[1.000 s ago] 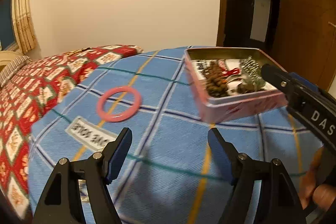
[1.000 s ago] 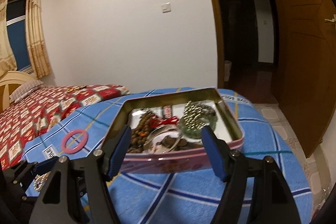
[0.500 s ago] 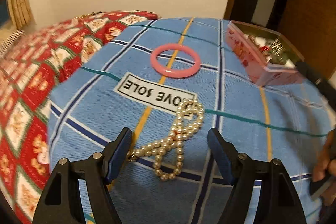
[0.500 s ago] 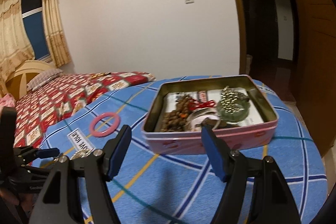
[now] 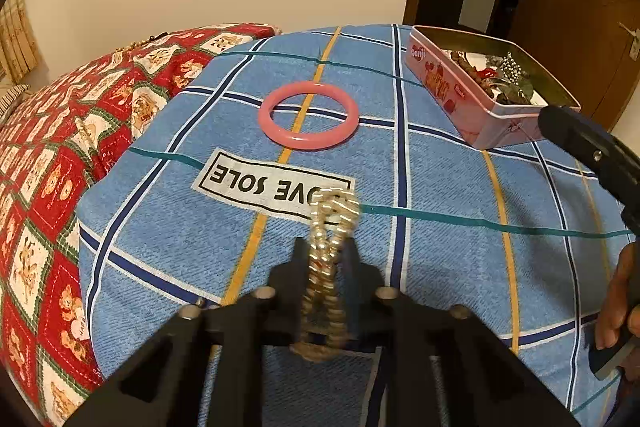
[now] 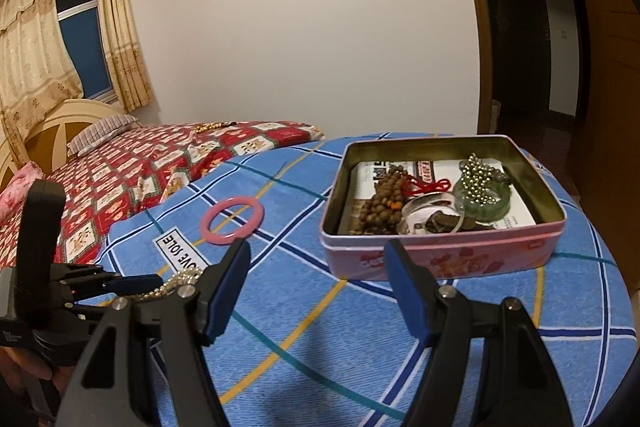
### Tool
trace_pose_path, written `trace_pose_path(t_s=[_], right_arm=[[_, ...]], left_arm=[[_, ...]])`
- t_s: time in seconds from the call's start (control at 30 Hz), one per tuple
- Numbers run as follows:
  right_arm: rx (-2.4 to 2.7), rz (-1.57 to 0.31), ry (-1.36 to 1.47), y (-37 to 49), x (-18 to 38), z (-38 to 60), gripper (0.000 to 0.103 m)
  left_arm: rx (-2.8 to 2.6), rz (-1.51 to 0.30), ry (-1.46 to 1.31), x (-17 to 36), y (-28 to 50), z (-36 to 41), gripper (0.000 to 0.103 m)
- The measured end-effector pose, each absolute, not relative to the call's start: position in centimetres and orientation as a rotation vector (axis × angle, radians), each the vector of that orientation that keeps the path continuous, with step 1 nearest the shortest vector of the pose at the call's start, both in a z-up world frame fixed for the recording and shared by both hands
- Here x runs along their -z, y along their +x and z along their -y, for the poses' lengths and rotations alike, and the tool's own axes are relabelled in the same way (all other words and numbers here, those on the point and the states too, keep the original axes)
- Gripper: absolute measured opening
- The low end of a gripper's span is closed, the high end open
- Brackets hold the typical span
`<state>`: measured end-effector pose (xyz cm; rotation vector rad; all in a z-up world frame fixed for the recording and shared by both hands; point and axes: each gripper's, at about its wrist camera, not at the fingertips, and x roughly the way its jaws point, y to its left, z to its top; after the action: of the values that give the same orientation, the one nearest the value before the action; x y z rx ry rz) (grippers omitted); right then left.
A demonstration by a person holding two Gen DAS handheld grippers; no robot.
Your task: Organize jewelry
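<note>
Left claw [image 5: 325, 259] pinched narrow on a pearl necklace [image 5: 328, 267], jaws just closed in with the strand between them. Pale gold-white beads, bunched in a doubled loop, rising ahead of the tips and trailing back between the fingers onto the blue checked blanket [image 5: 440, 187]. Right claw [image 6: 318, 267] held wide, nothing between its pads. Pink bangle [image 5: 308, 115] flat on the blanket, well ahead of the left claw; pink tin [image 6: 440, 255] just beyond the right claw, holding brown beads, a red cord, a green bangle and silver balls.

Half a second earlier: left jaws wide, necklace spread flat between them. Same spot for bangle and tin.

Necklace blurred, single pearls hard to pick out; its near end hidden behind the claw frame. Right-side hand [image 5: 620, 303] cut off at the frame edge.
</note>
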<state>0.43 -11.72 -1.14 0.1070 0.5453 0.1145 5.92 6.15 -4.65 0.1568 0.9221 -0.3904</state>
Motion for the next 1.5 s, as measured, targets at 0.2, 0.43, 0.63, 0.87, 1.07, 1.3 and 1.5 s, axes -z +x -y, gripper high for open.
trace_pose_path(t_s=[0.2,0.43,0.63,0.87,1.07,1.3,1.5], right_arm=[[-0.123,-0.551,0.1,0.5,1.2,11.4,0.073],[-0.183,-0.593,0.124,1.6,1.7,10.4,0.072],[-0.261,-0.625,0.046,4.4,1.7,6.5,0.072],[-0.327,-0.77,0.026,11.5,3.7,2.9,0.073],[-0.33,-0.89,-0.001,15.3,5.6,1.3,0.082],[-0.323,-0.914,-0.084,15.6,5.9,-0.2,0.093],[-0.28,-0.916,-0.145,15.7,5.9,-0.6,0.084]], left_arm=[[0.368,-0.841,-0.022,3.4,5.9,-8.2,0.012],[0.142,-0.682,-0.165,1.5,7.0,-11.1,0.012],[0.034,-0.69,-0.271,2.0,9.0,-13.1,0.012],[0.022,-0.697,-0.313,2.5,9.0,-13.8,0.012],[0.017,-0.735,-0.329,3.0,9.4,-14.2,0.012],[0.021,-0.757,-0.343,3.3,9.7,-14.3,0.012],[0.016,-0.758,-0.316,3.2,9.6,-13.8,0.012]])
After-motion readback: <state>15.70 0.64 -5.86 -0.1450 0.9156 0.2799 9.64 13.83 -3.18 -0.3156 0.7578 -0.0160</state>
